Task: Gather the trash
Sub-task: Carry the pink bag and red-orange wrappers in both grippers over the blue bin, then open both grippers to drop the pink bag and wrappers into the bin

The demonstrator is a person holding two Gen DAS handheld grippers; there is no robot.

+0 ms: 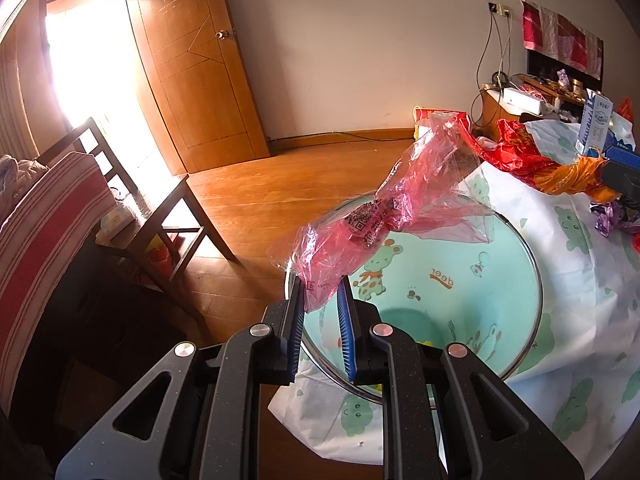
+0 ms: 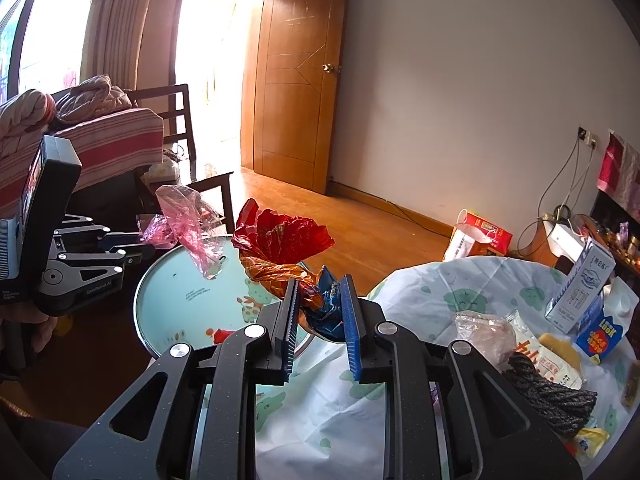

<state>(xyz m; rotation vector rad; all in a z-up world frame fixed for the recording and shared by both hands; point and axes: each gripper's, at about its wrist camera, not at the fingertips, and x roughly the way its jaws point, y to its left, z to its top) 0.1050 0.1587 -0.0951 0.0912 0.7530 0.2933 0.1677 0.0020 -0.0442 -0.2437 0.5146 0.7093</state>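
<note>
My left gripper [image 1: 322,294] is shut on a crumpled pink plastic bag [image 1: 396,208] that hangs over the mouth of the lined trash bin [image 1: 534,280]. In the right wrist view that same pink plastic bag [image 2: 188,220] sticks out of the left gripper [image 2: 146,246] above the trash bin [image 2: 140,300]. My right gripper [image 2: 318,300] is shut on a red, orange and blue foil wrapper [image 2: 280,248], held near the bin's right rim. The wrapper [image 1: 536,160] also shows at the right edge of the left wrist view, next to the right gripper's blue fingers [image 1: 622,156].
A table under a white cartoon-print cloth [image 2: 420,292] carries milk cartons [image 2: 580,284], a clear wrapper [image 2: 484,332], a snack packet [image 2: 548,360] and a dark rope [image 2: 548,392]. A dark wooden chair [image 1: 168,216] stands left of the bin. A red box [image 2: 486,234] sits on the floor.
</note>
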